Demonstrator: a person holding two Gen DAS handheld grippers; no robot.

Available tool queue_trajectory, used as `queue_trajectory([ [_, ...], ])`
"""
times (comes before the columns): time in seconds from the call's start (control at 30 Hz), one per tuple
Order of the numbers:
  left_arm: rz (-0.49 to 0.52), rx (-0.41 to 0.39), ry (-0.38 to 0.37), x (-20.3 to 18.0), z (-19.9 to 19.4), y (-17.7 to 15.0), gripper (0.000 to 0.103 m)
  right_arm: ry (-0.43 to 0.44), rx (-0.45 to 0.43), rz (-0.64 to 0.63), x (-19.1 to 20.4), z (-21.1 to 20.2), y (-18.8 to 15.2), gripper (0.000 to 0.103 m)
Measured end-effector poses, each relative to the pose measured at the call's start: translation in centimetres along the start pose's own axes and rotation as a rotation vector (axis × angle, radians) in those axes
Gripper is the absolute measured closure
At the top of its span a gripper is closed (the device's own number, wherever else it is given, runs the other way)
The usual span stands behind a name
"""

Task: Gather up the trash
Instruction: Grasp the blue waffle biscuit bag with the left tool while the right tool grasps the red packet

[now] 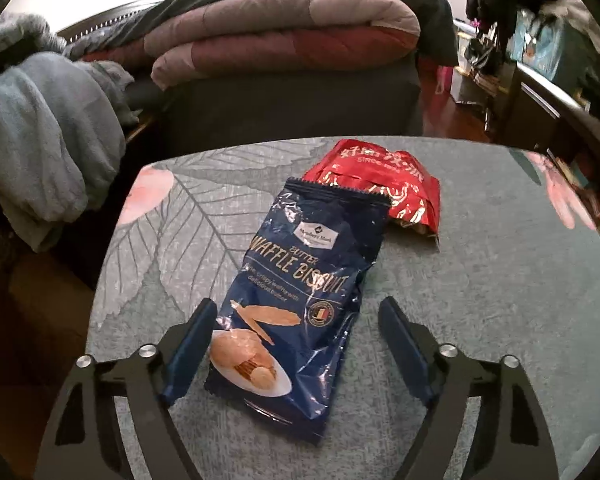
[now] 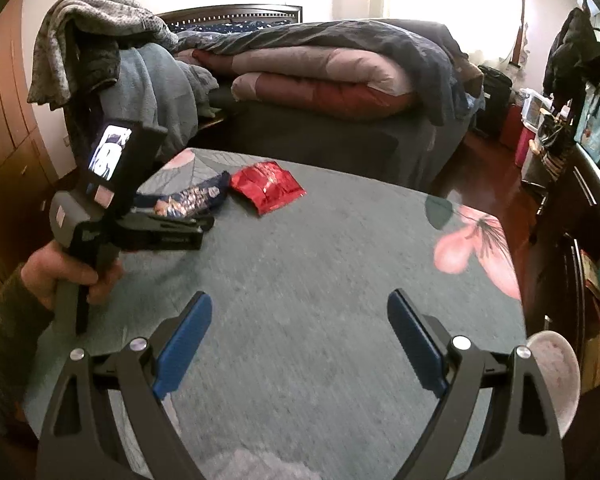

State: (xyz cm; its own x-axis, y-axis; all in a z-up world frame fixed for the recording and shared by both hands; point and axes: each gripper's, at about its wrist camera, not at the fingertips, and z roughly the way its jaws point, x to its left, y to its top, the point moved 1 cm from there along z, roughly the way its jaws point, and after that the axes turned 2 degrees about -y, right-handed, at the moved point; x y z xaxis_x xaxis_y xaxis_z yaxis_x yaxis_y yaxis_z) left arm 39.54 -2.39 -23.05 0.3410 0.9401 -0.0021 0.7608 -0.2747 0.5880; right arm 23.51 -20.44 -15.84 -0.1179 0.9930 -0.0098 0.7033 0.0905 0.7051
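We set our left gripper [image 1: 296,312] astride the crinkled dark-blue foil waffle-biscuit bag [image 1: 296,280] lying on the grey-green floral tablecloth [image 1: 480,300], jaws wide, pads not yet pressing; the red foil wrapper [image 1: 380,184] touches its far end; close squarely across the bag's middle; our right gripper [image 2: 300,334] hangs open, empty.

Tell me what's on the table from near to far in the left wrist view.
Left tool straddling the near end of the blue waffle biscuit bag → red snack bag → table's far edge → folded comforter.

claws [image 2: 300,336]: black arms; blue pads [image 2: 184,344]; silver screws | sleeve [image 2: 4,332]: olive knit
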Motion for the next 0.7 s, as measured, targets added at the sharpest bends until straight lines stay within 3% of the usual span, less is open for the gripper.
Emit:
queue_trajectory([
  [0.3,-0.017,-0.026,-0.007,1.1,-0.6,-0.3,0.059,0.018,0.019,0.079,-0.1,5.1,3.5,0.013],
  [0.4,-0.030,-0.038,-0.004,1.6,-1.3,-0.6,0.077,0.039,0.024,0.076,0.3,7.2,4.9,0.013],
  [0.5,-0.094,-0.033,-0.037,2.8,-2.0,-0.9,0.083,0.044,0.051,0.047,1.1,10.2,6.4,0.011],
  [0.7,-0.157,-0.052,-0.051,4.5,-3.7,-1.9,0.084,0.055,0.081,-0.084,3.4,15.9,8.7,0.004],
])
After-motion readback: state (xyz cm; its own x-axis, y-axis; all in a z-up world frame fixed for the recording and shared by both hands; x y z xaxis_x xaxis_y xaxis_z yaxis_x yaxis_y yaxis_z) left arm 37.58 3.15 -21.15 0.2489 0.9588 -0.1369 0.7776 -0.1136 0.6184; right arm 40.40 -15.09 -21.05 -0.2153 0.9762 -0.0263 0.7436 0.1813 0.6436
